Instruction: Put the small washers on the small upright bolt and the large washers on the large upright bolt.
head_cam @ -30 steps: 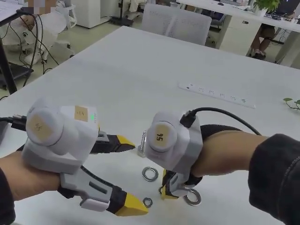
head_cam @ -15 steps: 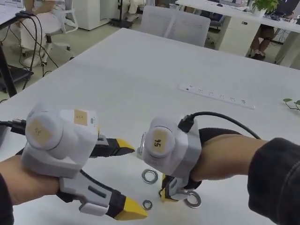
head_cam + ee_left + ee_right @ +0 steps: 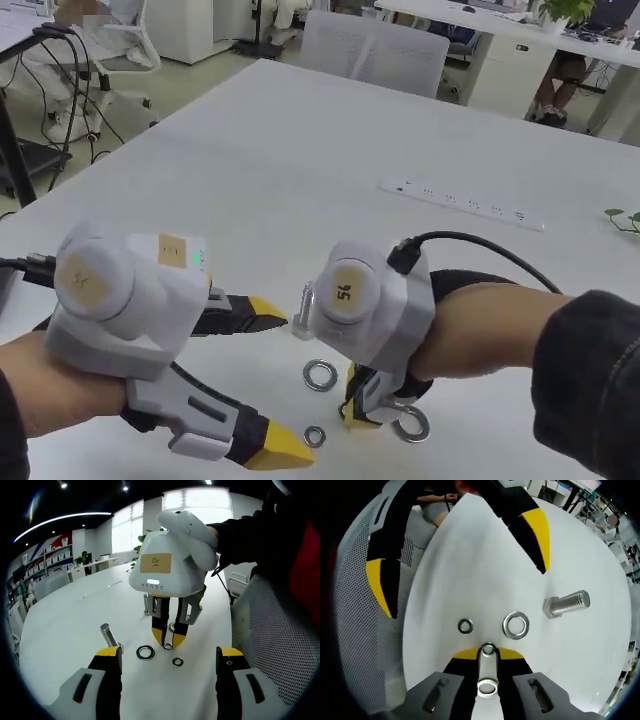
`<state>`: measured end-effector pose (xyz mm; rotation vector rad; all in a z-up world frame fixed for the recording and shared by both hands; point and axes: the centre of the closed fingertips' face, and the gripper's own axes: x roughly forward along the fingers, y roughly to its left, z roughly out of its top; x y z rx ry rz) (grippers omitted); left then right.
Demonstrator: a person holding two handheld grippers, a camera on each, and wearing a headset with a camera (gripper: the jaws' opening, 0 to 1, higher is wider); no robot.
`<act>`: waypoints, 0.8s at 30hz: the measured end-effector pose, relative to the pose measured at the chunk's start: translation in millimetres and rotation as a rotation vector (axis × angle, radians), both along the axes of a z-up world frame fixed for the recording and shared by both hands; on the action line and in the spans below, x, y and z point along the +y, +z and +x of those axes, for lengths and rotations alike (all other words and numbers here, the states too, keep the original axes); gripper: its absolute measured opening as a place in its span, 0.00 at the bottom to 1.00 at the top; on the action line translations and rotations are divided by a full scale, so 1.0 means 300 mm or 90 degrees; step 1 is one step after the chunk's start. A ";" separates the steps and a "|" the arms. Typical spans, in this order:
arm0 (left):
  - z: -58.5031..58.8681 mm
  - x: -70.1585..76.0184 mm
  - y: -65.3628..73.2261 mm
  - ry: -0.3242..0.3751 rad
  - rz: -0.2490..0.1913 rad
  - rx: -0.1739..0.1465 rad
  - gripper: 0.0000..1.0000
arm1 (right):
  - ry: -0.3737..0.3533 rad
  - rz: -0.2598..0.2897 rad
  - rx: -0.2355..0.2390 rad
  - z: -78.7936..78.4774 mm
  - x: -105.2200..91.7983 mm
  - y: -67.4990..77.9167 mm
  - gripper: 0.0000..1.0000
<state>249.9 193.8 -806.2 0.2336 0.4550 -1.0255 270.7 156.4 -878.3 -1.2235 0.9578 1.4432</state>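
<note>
The large bolt point(image 3: 303, 308) stands upright on the white table; it also shows in my left gripper view point(image 3: 108, 635) and right gripper view point(image 3: 566, 604). A large washer point(image 3: 320, 375) and a small washer point(image 3: 314, 436) lie flat in front of it. My right gripper point(image 3: 356, 405) points down at the table, shut on a small silver piece point(image 3: 488, 667) that looks like the small bolt. Another large washer point(image 3: 411, 423) lies by that gripper's far side. My left gripper point(image 3: 272, 380) is open, its jaws on either side of the loose washers.
A white power strip point(image 3: 462, 203) lies across the table further back. Chairs and desks stand beyond the table's far edge. The table's near edge point(image 3: 415, 605) runs just behind the washers in the right gripper view.
Barely any. My right gripper has shifted slightly over the same spot, still shut; the left gripper stays open where it was.
</note>
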 end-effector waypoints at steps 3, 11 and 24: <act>0.000 0.000 0.001 0.000 0.000 0.000 0.76 | 0.007 -0.005 -0.005 -0.002 -0.001 0.001 0.14; -0.001 -0.002 -0.002 -0.001 0.001 0.001 0.76 | 0.006 -0.004 -0.006 -0.004 -0.003 0.003 0.14; 0.000 -0.001 -0.001 0.001 0.002 0.000 0.76 | 0.002 0.004 0.000 0.000 -0.001 0.005 0.14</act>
